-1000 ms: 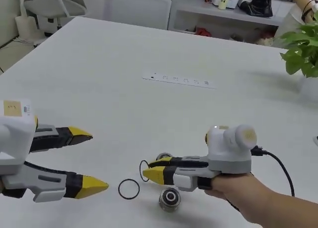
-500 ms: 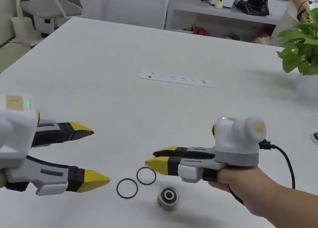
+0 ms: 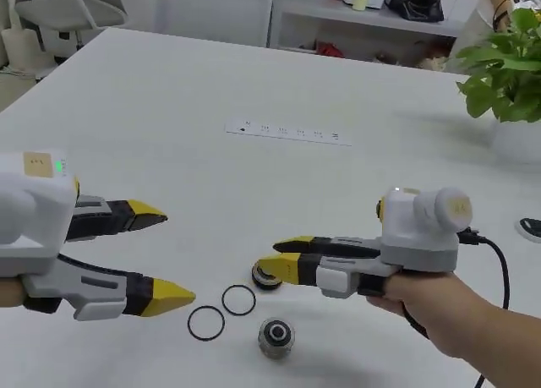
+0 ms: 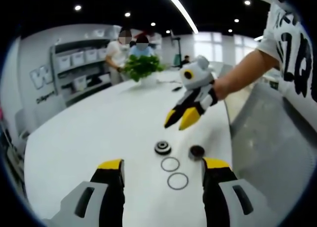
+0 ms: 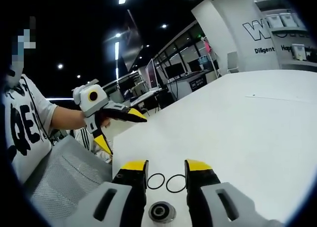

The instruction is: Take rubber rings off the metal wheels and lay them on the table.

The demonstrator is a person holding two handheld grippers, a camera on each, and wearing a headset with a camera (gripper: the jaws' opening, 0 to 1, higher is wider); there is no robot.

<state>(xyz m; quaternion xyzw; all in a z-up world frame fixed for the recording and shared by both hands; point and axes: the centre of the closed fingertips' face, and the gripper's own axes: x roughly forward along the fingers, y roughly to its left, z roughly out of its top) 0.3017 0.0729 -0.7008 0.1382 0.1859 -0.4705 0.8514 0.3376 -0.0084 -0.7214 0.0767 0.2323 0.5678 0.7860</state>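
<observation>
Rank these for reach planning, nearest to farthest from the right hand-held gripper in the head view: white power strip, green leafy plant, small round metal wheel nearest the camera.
1. Small round metal wheel, camera-side of the right hand-held gripper.
2. White power strip, mid-table beyond it.
3. Green leafy plant, far right.

White table, shelving behind, potted plant, perhaps a chair.
</observation>
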